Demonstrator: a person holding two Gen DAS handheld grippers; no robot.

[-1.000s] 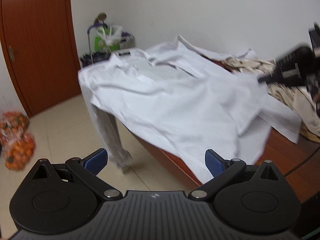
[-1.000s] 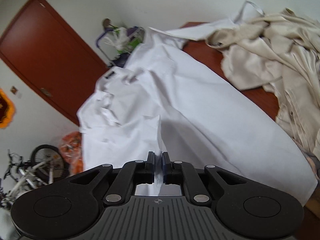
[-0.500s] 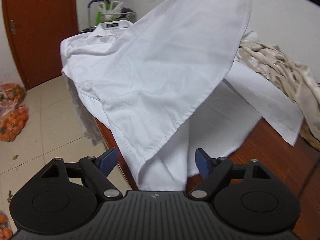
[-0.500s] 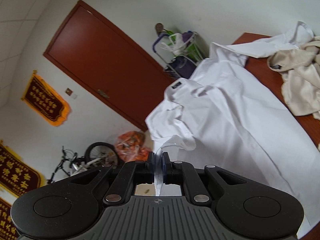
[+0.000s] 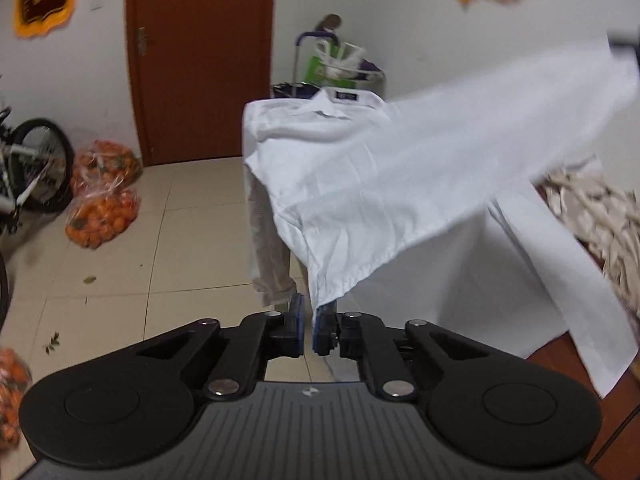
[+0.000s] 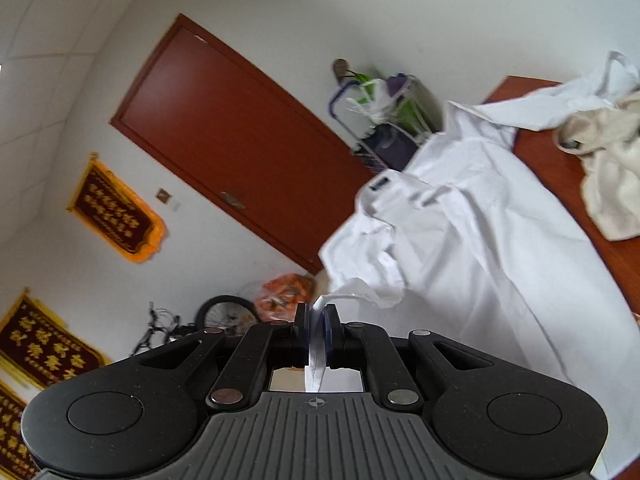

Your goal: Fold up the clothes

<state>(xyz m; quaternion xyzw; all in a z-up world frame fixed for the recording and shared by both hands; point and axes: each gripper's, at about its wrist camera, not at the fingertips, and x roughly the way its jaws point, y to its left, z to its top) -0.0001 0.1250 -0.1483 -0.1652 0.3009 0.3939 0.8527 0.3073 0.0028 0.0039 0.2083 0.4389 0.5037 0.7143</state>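
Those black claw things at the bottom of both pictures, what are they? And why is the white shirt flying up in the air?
They are two grabbing tools. A person holds one in each hand, and each tool has a small camera looking out along its two fingers. So one picture comes from the left gripper and the other from the right gripper.

Both are squeezed shut on the white shirt. The left one pinches a bottom corner; the right one pinches an edge of the cloth, which shows as a thin white strip between its fingers. In the left picture, part of the shirt is lifted off the brown table and looks blurry. The collar end lies on the table.

A crumpled cream-coloured garment also lies on the table. Behind are a red-brown door, bags of oranges and a bicycle.
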